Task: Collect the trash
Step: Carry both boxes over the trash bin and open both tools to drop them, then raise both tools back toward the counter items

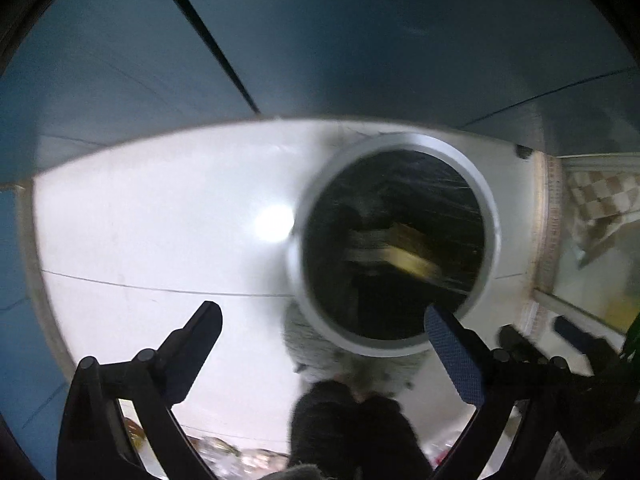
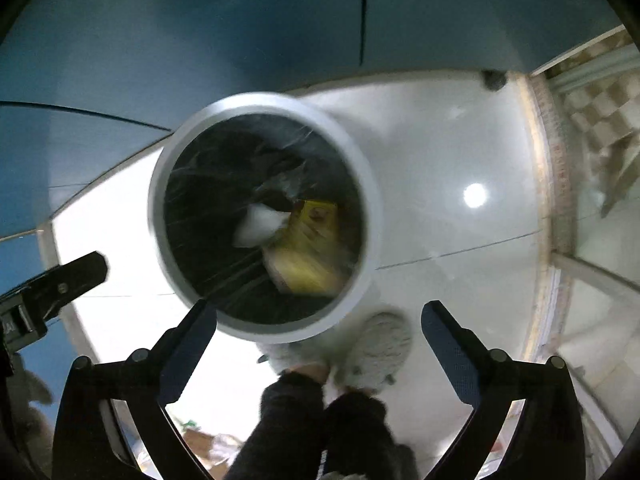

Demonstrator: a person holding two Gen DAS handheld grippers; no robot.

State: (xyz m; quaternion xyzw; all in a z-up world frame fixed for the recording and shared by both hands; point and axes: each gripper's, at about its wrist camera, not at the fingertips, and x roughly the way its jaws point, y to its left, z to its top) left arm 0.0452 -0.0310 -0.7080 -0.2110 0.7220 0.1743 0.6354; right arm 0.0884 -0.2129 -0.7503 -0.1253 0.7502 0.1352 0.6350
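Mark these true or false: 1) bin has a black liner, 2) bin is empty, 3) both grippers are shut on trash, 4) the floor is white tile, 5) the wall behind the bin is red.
1) True: the trash bin holds a black liner.
2) False: a yellow package and a white wad lie inside.
3) False: the left gripper and right gripper both stand open, nothing between the fingers.
4) True: the floor is glossy white tile.
5) False: the wall is blue.
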